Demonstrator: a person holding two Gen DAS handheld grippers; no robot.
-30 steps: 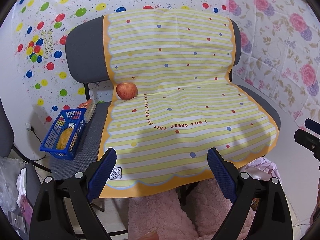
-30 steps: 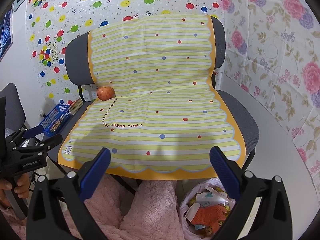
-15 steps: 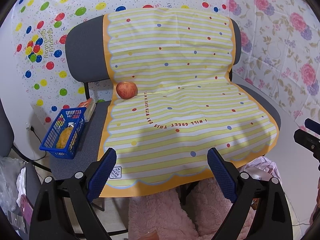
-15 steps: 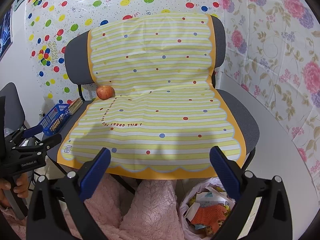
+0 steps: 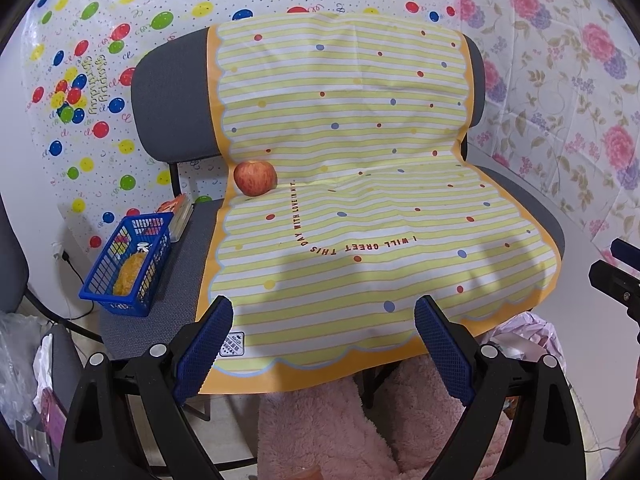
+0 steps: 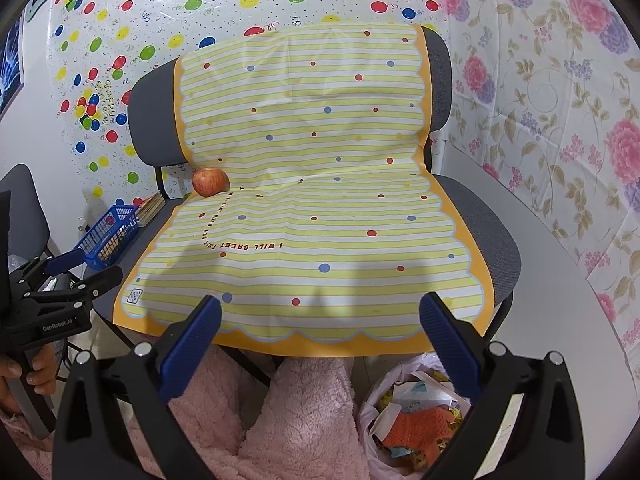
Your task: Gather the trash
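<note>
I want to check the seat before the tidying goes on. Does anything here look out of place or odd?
Only the apple: it lies alone at the back of the striped cloth, against the backrest. It looks whole, not like trash. The blue basket sits upright beside the cloth. Both claws, left and right, are open and empty.

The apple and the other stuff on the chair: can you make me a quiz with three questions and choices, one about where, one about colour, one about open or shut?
1. Where is the apple?
A. In the blue basket
B. At the back of the seat, on the striped mat's left edge
C. In the trash bag

2. What colour is the basket?
A. Blue
B. Green
C. Pink

3. How is the right gripper?
A. Shut on the apple
B. Open and empty
C. Shut on paper

Answers: 1 B, it sits on the mat where seat meets backrest. 2 A, its mesh walls are blue. 3 B, its jaws stand wide apart with nothing between.
</note>
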